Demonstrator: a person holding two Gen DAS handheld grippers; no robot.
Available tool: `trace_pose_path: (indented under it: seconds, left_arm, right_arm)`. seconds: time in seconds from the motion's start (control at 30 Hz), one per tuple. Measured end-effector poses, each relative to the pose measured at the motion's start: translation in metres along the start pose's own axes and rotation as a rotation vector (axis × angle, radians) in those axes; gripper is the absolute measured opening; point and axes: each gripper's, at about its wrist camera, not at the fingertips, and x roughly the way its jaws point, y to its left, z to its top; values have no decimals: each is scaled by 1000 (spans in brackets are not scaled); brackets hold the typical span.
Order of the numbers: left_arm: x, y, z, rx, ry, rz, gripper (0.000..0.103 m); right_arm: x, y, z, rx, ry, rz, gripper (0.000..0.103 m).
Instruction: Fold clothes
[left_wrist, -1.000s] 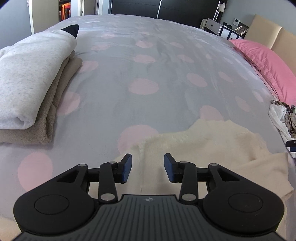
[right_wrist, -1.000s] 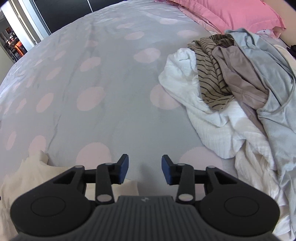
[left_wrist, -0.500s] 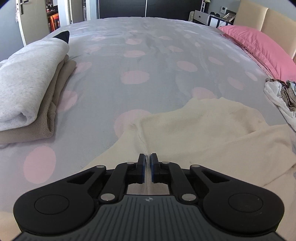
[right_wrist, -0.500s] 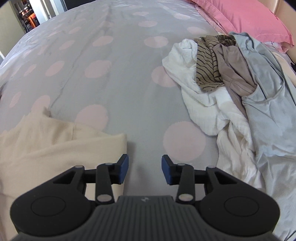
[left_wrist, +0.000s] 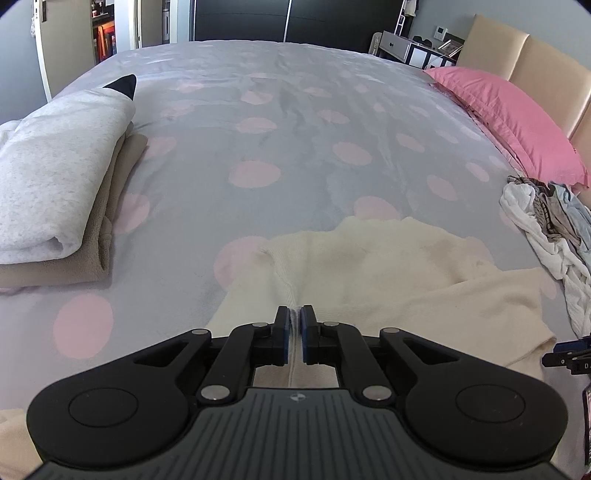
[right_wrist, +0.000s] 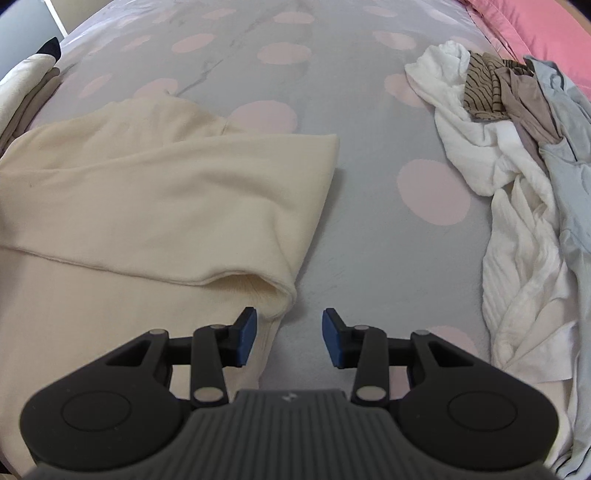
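Cream sweater pinched in left gripper, right gripper agape

Both wrist cameras are looking low and close across the bed from its near edge, sharing the cream garment and the unfolded pile.

A grey bedspread dotted with pale pink circles lies under a plain cream knit sweater, with a solid pink pillow by a beige padded headboard. In the folded stack, a heathered light-grey sweatshirt tops a taupe fleece. The loose heap mixes a white ribbed cloth, a tan top with thin black stripes and a pale blue-grey shirt.
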Motion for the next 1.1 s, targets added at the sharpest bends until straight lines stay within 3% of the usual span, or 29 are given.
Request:
trace_pose_path:
  seconds: [0.13, 0.17, 0.33, 0.47, 0.6, 0.8, 1.1]
  left_arm:
    - [12, 4, -1, -11, 20, -8, 7]
    - [14, 6, -1, -23, 25, -5, 14]
    - [18, 15, -4, -96, 51, 9, 27]
    - [8, 18, -7, -138, 72, -7, 27]
    - [13, 21, -16, -175, 152, -40, 27]
    - [40, 28, -32, -217, 235, -5, 27]
    - [32, 7, -33, -168, 228, 45, 22]
  right_arm:
    - [4, 1, 1, 6, 5, -9, 42]
    - [3, 2, 1, 3, 1, -8, 42]
    - [1, 0, 1, 3, -4, -8, 43]
    - [2, -4, 3, 14, -1, -6, 43]
    - [3, -2, 6, 9, 1, 1, 43]
    - [5, 0, 8, -1, 6, 4, 43]
    - [10, -1, 10, 2, 22, -9, 43]
